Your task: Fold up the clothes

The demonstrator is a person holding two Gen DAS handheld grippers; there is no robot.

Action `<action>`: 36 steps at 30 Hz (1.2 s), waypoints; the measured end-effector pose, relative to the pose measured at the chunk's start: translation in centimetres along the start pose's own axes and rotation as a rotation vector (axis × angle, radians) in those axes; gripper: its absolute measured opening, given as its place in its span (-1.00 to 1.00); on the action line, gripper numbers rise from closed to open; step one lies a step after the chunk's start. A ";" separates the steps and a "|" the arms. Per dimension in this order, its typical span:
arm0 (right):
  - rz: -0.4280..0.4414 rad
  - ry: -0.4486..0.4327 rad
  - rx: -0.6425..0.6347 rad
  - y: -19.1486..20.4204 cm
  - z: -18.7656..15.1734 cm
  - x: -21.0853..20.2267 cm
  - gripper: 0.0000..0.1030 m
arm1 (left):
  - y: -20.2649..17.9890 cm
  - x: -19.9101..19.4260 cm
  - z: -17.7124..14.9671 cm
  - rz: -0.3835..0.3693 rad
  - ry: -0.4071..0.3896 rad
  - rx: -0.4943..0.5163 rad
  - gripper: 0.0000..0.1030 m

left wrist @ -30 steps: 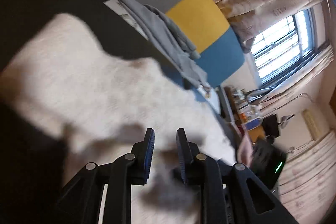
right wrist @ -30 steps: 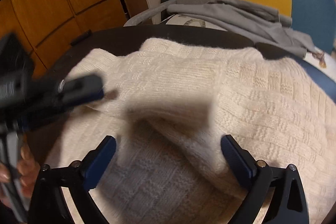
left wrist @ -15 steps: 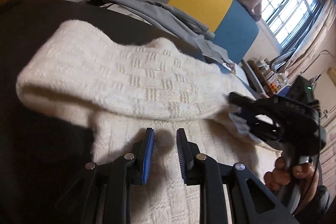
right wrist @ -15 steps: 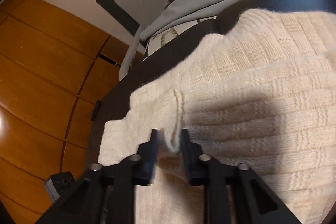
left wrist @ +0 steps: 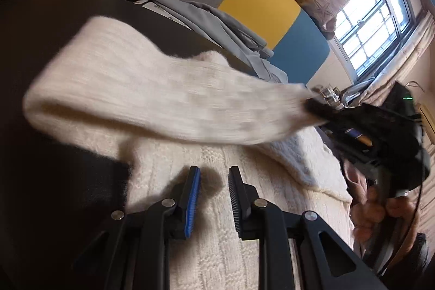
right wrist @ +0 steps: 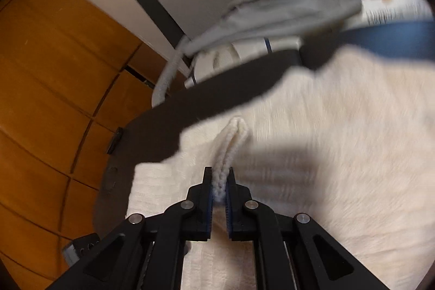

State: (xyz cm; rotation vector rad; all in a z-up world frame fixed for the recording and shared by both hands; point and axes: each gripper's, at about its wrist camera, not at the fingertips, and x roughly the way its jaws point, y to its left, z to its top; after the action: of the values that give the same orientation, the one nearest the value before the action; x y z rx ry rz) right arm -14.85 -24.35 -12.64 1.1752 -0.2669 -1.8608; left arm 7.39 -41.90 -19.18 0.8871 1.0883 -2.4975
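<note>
**Cream Sweater: Sleeve Pinched and Raised**

The cream knit sweater (left wrist: 223, 208) lies spread on the dark table (left wrist: 49, 26), its basket-weave surface soft and fuzzy. The right gripper (right wrist: 219, 182) has just been closing and now pinches a ridge of the sleeve (left wrist: 152, 97), drawn across the body. The left gripper (left wrist: 213, 182) hovers above the knit, jaws slightly apart, holding nothing. Bare tabletop borders the sweater's left edge.

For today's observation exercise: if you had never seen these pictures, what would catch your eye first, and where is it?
The cream knitted sweater fills the dark table, one sleeve lifted across it. The right claw has just been closing and pinches the sleeve's cuff; the left claw hangs part open over the knit, holding nothing. Behind, a grey, yellow and blue chair back bears a grey garment.
</note>
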 end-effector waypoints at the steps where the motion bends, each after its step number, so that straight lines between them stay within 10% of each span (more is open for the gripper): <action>1: -0.009 -0.021 -0.012 -0.1 0.3 -0.9 -0.85 | 0.1 0.0 0.1 0.003 -0.001 -0.003 -0.60; 19: -0.191 -0.198 0.114 -11.7 0.4 -14.0 -0.85 | 0.1 0.0 0.4 0.063 -0.022 -0.005 -0.60; 36: -0.242 -0.158 0.236 -19.2 -3.7 -15.3 -0.85 | -0.6 -0.2 0.1 0.038 -0.010 -0.004 -0.53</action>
State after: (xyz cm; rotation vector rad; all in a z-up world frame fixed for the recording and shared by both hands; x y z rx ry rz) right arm -20.42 -0.45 -16.44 1.2636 -0.4605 -2.1849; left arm 7.22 -41.55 -18.69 0.8850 1.0629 -2.4657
